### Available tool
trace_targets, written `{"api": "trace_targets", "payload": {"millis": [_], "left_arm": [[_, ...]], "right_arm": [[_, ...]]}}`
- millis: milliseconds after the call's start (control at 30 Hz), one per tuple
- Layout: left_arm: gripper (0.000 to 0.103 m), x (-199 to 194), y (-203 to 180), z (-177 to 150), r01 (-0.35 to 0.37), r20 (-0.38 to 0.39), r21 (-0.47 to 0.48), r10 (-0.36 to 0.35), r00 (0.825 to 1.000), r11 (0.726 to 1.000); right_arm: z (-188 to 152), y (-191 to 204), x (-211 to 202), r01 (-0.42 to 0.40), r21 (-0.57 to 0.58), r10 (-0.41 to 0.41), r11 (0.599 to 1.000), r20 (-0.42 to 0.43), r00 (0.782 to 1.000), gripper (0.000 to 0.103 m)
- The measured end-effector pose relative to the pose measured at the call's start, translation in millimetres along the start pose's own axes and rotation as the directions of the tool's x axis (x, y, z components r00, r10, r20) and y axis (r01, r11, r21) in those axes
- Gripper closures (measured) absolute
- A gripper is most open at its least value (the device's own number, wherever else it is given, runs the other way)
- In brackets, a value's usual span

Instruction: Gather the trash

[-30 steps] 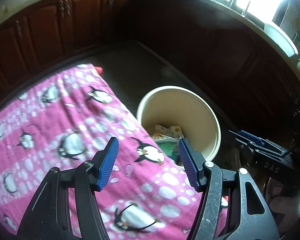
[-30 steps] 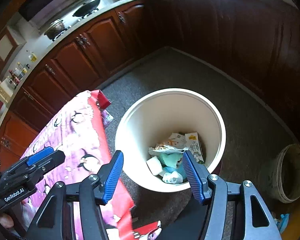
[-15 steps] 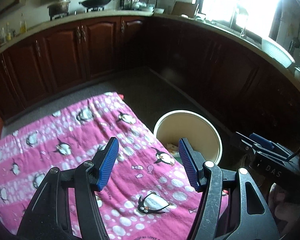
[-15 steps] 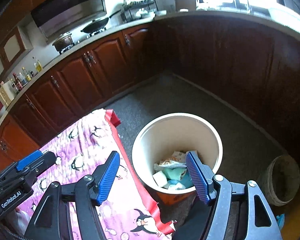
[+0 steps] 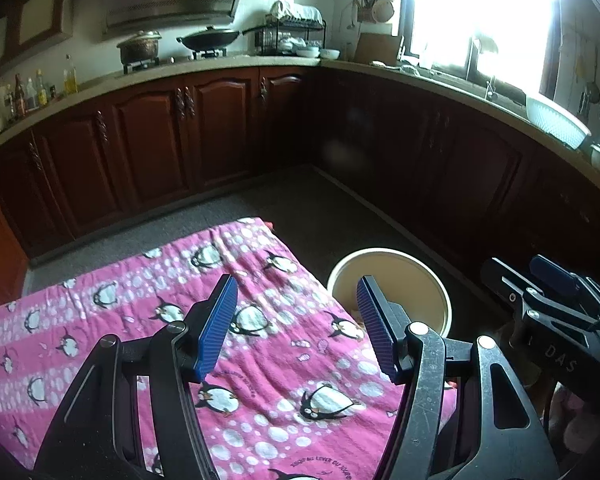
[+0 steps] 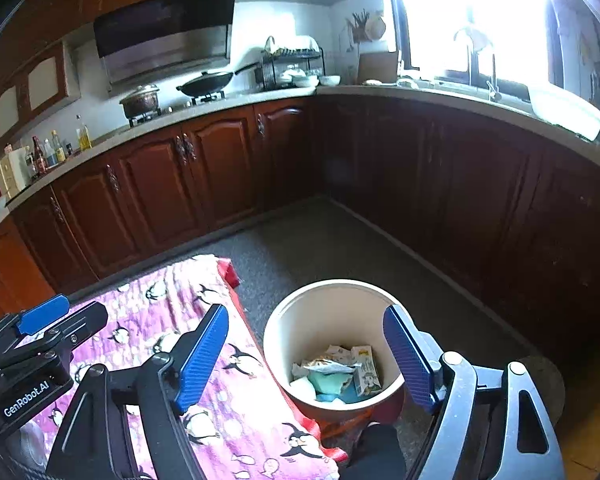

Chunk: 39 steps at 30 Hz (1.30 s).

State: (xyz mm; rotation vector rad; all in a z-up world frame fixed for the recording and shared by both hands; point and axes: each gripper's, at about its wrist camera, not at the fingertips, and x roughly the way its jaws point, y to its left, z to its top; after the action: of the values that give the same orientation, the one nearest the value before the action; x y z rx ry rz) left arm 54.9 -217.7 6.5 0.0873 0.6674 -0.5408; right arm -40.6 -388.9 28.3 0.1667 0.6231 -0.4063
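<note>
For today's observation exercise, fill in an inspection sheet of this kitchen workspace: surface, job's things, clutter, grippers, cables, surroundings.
Surface: pink penguin-print cloth covers the table; no trash seen on it.
Job's things: cream bin on the floor beside the table, holding wrappers and a small carton.
Clutter: a second, dirty bucket stands on the floor at right.
Grippers: left gripper open, empty; right gripper open, empty, its jaws just widened.
Cables: nothing seen.
Surroundings: dark wood cabinets, wok on the stove, bright window.

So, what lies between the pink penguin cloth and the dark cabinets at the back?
Only bare grey floor separates the penguin cloth from the cabinets, in both wrist views.
</note>
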Motion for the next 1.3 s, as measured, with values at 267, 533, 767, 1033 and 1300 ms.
{"api": "trace_targets", "payload": {"millis": [267,533,767,1033,1300], "left_arm": [[0.042,-11.9,-3.2,-0.1,-0.020,0.024,0.020,0.019,1.000,1.000],[0.042,-16.6,-1.6,0.6,-0.010,0.030,0.014,0.009,1.000,1.000],[0.042,-18.5,-0.1,0.9,-0.007,0.036,0.011,0.006,0.999,1.000],[0.042,-17.9,-1.7,-0.8,-0.002,0.036,0.013,0.002,0.999,1.000],[0.042,-17.7,-0.7,-2.2,0.003,0.038,0.010,-0.004,0.999,1.000]], "right_arm": [[1.9,4.5,-9.8,-0.017,0.003,0.017,1.000,0.029,0.999,0.025],[2.6,9.4,-16.9,-0.008,-0.009,0.009,1.000,0.062,0.998,0.022],[1.9,10.1,-17.3,-0.002,-0.016,0.003,1.000,0.068,0.998,0.022],[2.3,11.4,-19.5,-0.001,-0.022,0.003,1.000,0.069,0.998,0.022],[2.7,12.0,-20.3,-0.003,-0.026,0.005,1.000,0.068,0.998,0.022]]}}
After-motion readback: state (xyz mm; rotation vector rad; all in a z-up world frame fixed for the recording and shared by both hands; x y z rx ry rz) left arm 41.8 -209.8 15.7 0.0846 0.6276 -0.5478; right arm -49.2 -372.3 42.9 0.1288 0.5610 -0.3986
